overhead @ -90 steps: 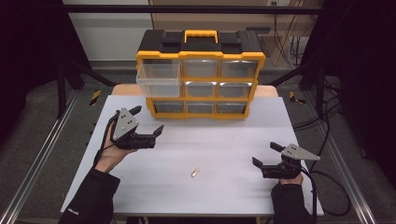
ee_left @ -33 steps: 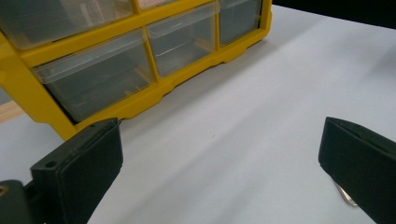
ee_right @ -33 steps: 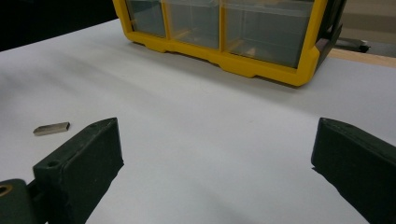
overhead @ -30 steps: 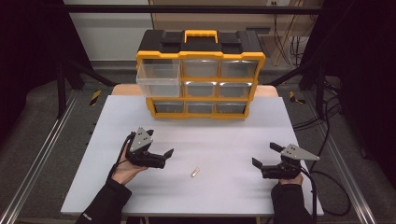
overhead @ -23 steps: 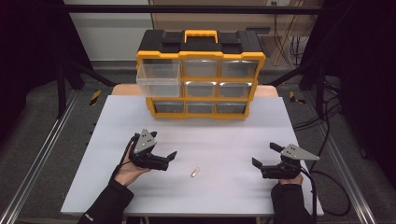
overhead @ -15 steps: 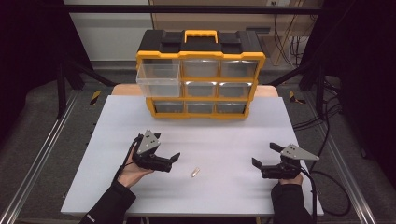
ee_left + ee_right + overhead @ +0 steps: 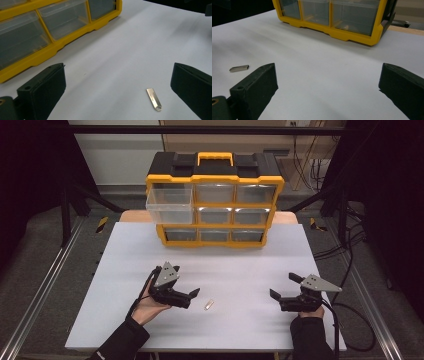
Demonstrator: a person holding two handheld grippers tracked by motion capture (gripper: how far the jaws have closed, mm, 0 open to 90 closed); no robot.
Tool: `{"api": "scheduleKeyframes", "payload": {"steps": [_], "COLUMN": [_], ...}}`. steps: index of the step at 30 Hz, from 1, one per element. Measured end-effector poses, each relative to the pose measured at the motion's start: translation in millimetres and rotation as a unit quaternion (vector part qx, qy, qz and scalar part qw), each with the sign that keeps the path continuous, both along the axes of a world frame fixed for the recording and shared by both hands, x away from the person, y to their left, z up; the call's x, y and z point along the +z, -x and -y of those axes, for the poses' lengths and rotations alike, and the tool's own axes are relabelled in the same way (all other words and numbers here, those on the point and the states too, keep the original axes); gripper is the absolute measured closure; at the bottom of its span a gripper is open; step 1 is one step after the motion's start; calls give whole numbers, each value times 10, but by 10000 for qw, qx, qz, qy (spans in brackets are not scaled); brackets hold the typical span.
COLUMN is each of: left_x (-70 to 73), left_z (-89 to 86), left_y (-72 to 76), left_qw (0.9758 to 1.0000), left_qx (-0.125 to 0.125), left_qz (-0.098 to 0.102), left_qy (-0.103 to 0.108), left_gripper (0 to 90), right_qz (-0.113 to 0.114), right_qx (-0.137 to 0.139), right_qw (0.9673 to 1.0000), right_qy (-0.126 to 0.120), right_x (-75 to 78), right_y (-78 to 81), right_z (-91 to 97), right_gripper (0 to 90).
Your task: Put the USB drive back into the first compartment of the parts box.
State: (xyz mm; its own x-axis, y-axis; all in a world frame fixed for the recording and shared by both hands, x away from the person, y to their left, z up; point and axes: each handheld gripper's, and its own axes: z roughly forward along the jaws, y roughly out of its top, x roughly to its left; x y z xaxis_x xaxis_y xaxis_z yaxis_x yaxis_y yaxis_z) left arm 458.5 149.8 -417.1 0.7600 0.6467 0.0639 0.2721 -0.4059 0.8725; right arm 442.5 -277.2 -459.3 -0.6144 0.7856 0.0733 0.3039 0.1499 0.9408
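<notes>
Metal strip [image 7: 209,304] lies flat on the white worktop [image 7: 240,265], at 3 o'clock from the left tongs [image 7: 191,297], whose jaws are wide apart. It looks tiny, light, hard and slippery; pinch its long edges. Right tongs [image 7: 283,286] also gape.

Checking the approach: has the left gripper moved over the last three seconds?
Yes. The left gripper moved away from the yellow organizer, toward the small metal piece.
</notes>
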Motion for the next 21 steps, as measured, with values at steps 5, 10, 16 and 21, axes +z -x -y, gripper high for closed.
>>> {"api": "scheduleKeyframes", "payload": {"steps": [5, 10, 16, 21], "left_x": [-36, -78, -142, -192], "left_z": [83, 170, 254, 318], "left_y": [7, 11, 16, 17], "left_qw": [9999, 9995, 9988, 9979], "left_qx": [-86, -128, -168, -204], "left_qz": [-97, -203, -310, -426], "left_qy": [-101, -215, -349, -432], "left_gripper": [0, 0, 0, 1], "right_qz": [9, -1, 3, -6], "right_qx": [0, 3, 2, 4], "right_qw": [10000, 10000, 10000, 10000], "right_qy": [25, 16, 24, 25], "right_x": [-3, -1, -1, -2], "right_y": [-4, 1, 1, 1], "right_z": [2, 3, 4, 4], "right_gripper": [22, 22, 22, 22]}}
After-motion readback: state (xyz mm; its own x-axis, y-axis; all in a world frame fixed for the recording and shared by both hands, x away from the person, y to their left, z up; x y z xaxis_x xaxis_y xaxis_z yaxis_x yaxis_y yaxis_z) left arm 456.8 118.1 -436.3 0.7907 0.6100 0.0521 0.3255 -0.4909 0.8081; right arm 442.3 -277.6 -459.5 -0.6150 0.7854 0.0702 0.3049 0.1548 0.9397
